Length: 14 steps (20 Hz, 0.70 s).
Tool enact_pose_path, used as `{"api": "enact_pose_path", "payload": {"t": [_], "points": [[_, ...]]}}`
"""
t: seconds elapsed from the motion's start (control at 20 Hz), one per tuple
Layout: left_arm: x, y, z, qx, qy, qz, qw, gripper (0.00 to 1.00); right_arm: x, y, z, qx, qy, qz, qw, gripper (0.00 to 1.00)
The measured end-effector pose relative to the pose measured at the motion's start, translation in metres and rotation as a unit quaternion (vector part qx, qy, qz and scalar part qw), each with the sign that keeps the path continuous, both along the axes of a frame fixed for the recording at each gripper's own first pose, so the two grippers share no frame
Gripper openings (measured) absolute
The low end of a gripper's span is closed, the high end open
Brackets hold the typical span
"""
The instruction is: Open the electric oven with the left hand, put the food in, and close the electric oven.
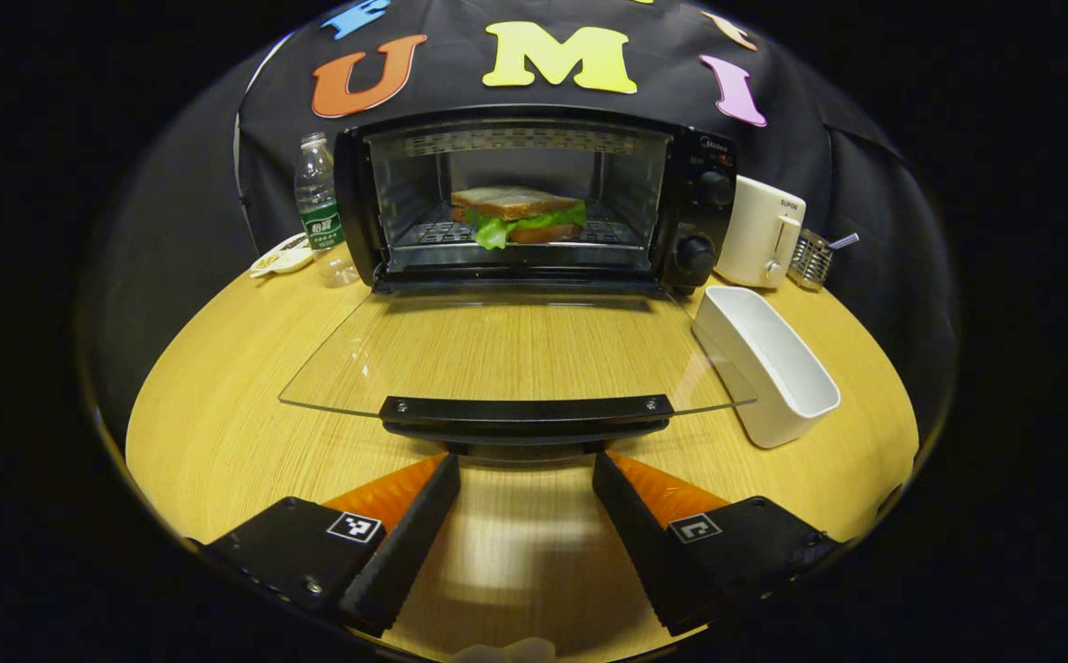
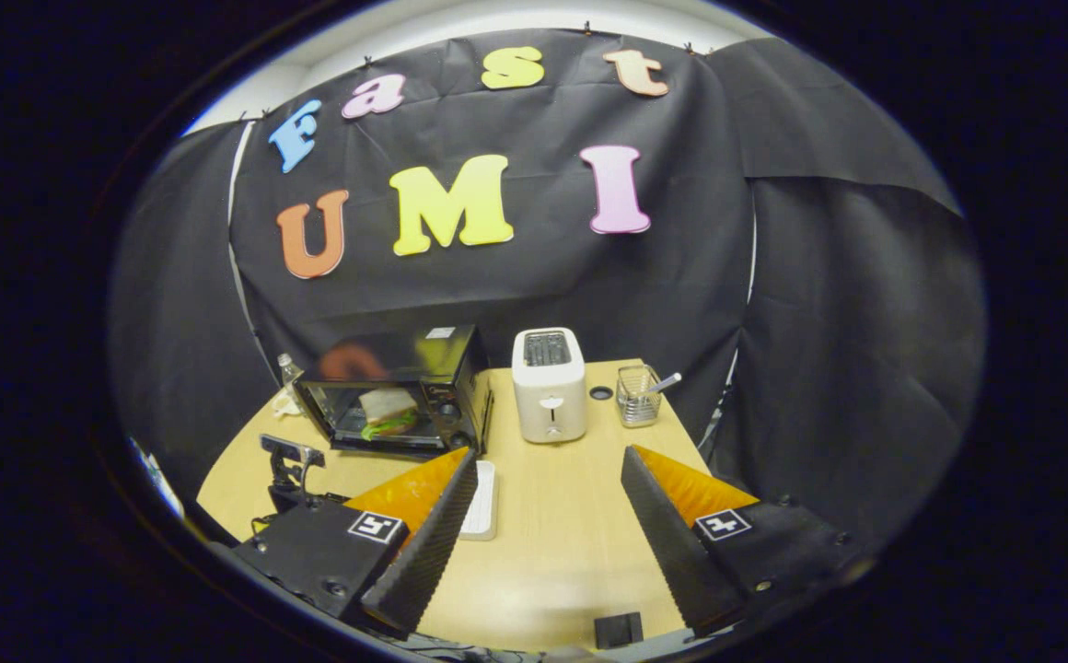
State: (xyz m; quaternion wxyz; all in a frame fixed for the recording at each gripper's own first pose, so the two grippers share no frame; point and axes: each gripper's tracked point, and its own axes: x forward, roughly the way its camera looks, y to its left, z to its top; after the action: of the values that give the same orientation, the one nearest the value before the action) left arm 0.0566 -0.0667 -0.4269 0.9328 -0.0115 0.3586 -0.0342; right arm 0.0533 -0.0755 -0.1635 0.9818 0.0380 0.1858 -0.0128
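Note:
The black electric oven [image 1: 534, 198] stands at the back of the round wooden table [image 1: 221, 433]. Its glass door [image 1: 516, 354] lies flat and open toward me. A sandwich [image 1: 516, 216] with lettuce rests on the rack inside. My left gripper [image 1: 525, 465] is open, its fingertips just short of the door's black handle [image 1: 525, 414], nothing between them. In the right gripper view, my right gripper [image 2: 551, 456] hangs open and empty high over the table's near side. From there the oven [image 2: 396, 382] sits far left with the sandwich [image 2: 387, 412] inside.
A white oblong dish [image 1: 769, 364] lies right of the door. A white toaster [image 1: 760, 230] and a wire basket [image 1: 815, 256] stand right of the oven. A water bottle [image 1: 317, 193] and a small dish [image 1: 283, 256] are on its left. A small black block [image 2: 619, 629] sits at the near edge.

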Motion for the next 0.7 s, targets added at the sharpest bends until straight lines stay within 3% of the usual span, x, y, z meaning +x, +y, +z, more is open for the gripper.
{"api": "enact_pose_path", "payload": {"t": [0.25, 0.7], "points": [[-0.003, -0.001, 0.004, -0.013, 0.016, 0.002, 1.000, 0.97, 0.001, 0.002, -0.001, 0.005, 0.003, -0.005, 1.000, 1.00], [0.013, 0.001, 0.042, -0.015, -0.009, -0.006, 1.000, 0.97, 0.005, 0.003, 0.002, 0.028, 0.001, -0.010, 1.000, 1.00]]}}
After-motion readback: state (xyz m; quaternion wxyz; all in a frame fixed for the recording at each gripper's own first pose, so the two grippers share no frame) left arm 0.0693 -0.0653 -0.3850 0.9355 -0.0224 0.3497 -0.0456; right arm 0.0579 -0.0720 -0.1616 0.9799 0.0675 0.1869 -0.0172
